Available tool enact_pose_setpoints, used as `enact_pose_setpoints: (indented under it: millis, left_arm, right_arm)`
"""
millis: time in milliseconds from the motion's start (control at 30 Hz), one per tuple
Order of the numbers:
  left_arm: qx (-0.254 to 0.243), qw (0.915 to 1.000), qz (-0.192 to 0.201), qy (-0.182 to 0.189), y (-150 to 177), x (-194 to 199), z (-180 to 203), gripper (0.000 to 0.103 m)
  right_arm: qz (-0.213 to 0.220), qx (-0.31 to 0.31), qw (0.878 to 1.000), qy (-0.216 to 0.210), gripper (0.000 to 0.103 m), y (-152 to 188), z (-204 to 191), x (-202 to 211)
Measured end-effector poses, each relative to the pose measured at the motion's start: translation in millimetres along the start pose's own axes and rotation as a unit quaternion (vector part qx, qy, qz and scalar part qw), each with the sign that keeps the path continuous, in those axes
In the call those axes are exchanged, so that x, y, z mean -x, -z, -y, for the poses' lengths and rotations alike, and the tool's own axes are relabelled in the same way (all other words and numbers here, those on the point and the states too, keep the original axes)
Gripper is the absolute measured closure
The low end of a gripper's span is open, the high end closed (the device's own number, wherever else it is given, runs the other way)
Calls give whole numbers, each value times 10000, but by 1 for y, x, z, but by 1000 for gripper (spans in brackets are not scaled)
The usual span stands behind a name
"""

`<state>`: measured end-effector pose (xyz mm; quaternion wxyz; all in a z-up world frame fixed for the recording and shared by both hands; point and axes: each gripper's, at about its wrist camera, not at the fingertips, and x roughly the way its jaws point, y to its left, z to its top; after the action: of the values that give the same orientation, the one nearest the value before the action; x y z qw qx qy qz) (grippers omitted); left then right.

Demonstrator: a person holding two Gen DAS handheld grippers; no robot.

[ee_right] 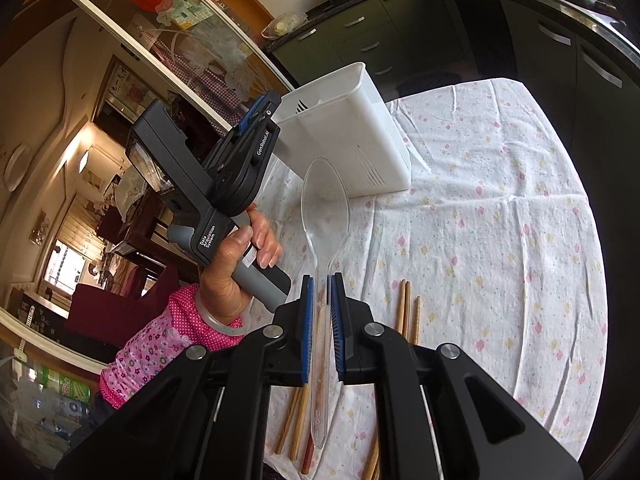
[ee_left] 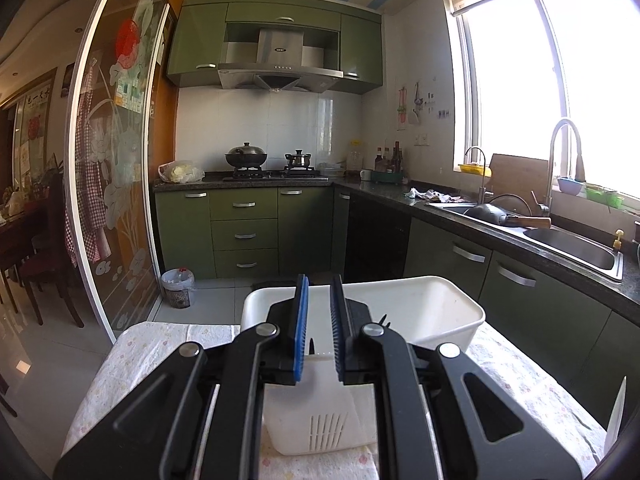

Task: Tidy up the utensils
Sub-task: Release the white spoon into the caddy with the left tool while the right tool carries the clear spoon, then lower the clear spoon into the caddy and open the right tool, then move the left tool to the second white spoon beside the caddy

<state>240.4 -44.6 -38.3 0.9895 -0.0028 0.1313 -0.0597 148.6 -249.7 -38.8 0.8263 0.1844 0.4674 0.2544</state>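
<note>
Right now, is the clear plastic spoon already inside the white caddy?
No, the clear spoon is clamped in the right tool, outside the white caddy.

Spoon (ee_right: pixel 325 216): clear glossy plastic. Caddy (ee_right: pixel 356 128): white smooth plastic, semi-matt, slotted walls. Chopsticks (ee_right: pixel 404 308): bare wood, matt. Desk cloth (ee_right: pixel 500 216): creased floral fabric, soft matt. Fingers (ee_right: pixel 307 320): blue ribbed pads on matt black plastic, metal rivets.

Blown-out window (ee_left: pixel 560 92) glare, sharp, fisheye-bent edges
</note>
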Motion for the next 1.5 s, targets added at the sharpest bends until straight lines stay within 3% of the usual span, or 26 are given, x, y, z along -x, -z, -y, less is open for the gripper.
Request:
enact_pose_setpoints:
  millis: [100,300,433,600,733,833,900,1067,1200,1400,1500]
  left_arm:
    - [88,9999,91,41,-5,8,-4,92]
    - [294,9990,312,135,-23,39,-23,92]
    - [335,9987,332,201,-26,64,-39,92]
    - [417,9983,258,307,-25,85,-59,82]
    - [496,9982,190,267,-25,83,-82,79]
    - [745,9970,-89,204,-26,66,-104,71]
    - [864,9956,-301,188,-23,52,-114,68]
    - [660,9945,-762,273,-10,23,-120,50]
    - [644,9918,-1038,383,-2,8,-124,42]
    - [491,9919,-1070,481,1,4,-131,28]
    - [267,9939,-932,518,-3,6,-137,22]
  right_arm:
    - [290,94,9995,-20,93,-16,-6,11]
    - [1422,352,9892,-9,93,-84,-32,27]
    - [2322,642,9703,223,93,-132,-58,23]
    - [3080,993,9431,760,93,-168,-71,-6]
    - [3263,1179,9317,1079,93,-165,-63,-39]
    - [3312,1371,9254,1233,93,-157,-59,-58]
    - [3296,1468,9239,1274,93,-149,-56,-70]
    - [3291,1661,9190,1396,93,-124,-52,-86]
    - [3169,1693,9222,1428,92,-107,-48,-92]
    - [3102,1655,9262,1361,75,-96,-43,-87]
    - [3187,1629,9260,1198,74,-89,-43,-70]
